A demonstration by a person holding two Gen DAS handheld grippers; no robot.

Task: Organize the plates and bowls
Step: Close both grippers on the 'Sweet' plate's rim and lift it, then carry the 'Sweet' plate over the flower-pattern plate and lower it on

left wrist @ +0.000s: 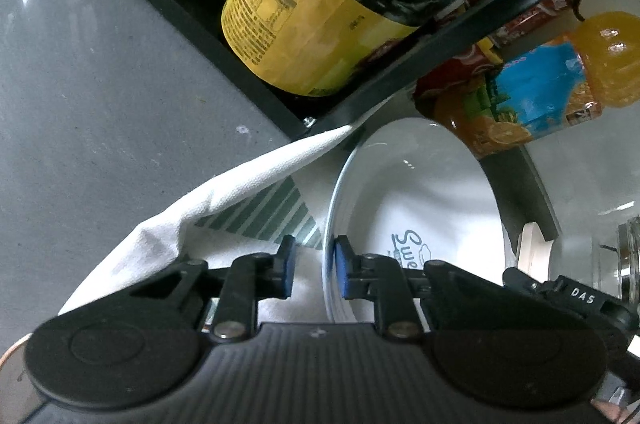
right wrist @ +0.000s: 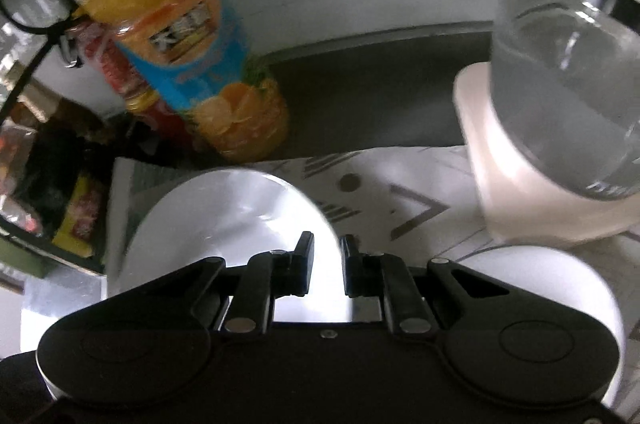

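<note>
1. A white plate (left wrist: 420,200) with dark script printed on its face is being held tilted on edge over the patterned cloth (left wrist: 256,212), near the corner of the black shelf rack (left wrist: 360,96).
2. The plate's rim is being straddled by the blue pads (left wrist: 343,274) of the left gripper (left wrist: 314,272); a gap is being left at the left-hand pad, so whether the rim is being clamped cannot be told.
3. In the right wrist view the plate (right wrist: 224,220) is being seen from its plain white back, with its edge running between the fingers of the right gripper (right wrist: 327,266).
4. The right gripper's fingers are being kept slightly apart; contact with the plate cannot be told because of blur.
5. A second white dish (right wrist: 560,280) is being partly hidden behind the right gripper's body, at the near edge of the cloth.
6. A pale square container (right wrist: 516,192) with a clear glass jar (right wrist: 568,96) in front of it is being carried at the cloth's right side.
7. An orange juice bottle (right wrist: 176,36) with a blue label is being shown at the cloth's far edge, just beside the rack.
8. A large yellow-labelled jug (left wrist: 312,20) with a red handle is being housed in the rack, on the grey counter (left wrist: 100,96).
</note>
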